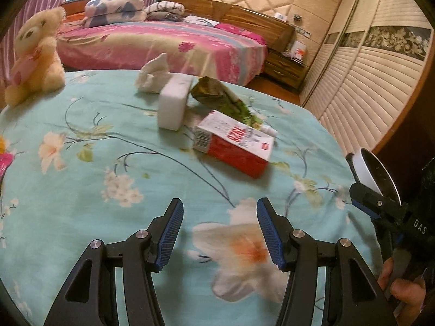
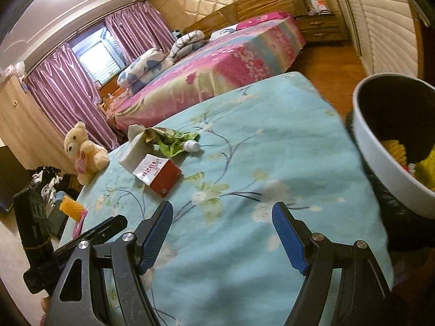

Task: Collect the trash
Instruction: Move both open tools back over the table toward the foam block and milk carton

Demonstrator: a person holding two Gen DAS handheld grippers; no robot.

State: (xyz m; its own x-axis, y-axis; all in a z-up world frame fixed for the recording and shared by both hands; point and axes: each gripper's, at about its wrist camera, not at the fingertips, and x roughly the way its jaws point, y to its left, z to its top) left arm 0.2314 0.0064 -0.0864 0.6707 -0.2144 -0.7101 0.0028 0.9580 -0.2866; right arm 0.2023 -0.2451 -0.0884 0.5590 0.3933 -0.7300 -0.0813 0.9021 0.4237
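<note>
Trash lies ahead: the carton [image 1: 233, 146] sits nearest the left gripper [image 1: 220, 233], long axis slanting away rightward, wrapper [image 1: 217, 95] just behind it. Both grippers gape wide and empty; the right gripper [image 2: 223, 233] looks farther from the carton, beside the bin [image 2: 380, 146].

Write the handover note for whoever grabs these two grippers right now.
Left gripper: open, empty, hovering over the teal floral bedspread.
Right gripper: open, empty, beside the white trash bin at the bed's right edge.
Bin: already holds some yellow items.
Still on the bedspread, clustered together: red-and-white carton, white foam block, green snack wrapper, crumpled tissue, small white bottle beside the wrapper.
Teddy bear sits at the bed's left edge; probably not trash.
Left to do: pick up each of those pieces and drop them in the bin.
</note>
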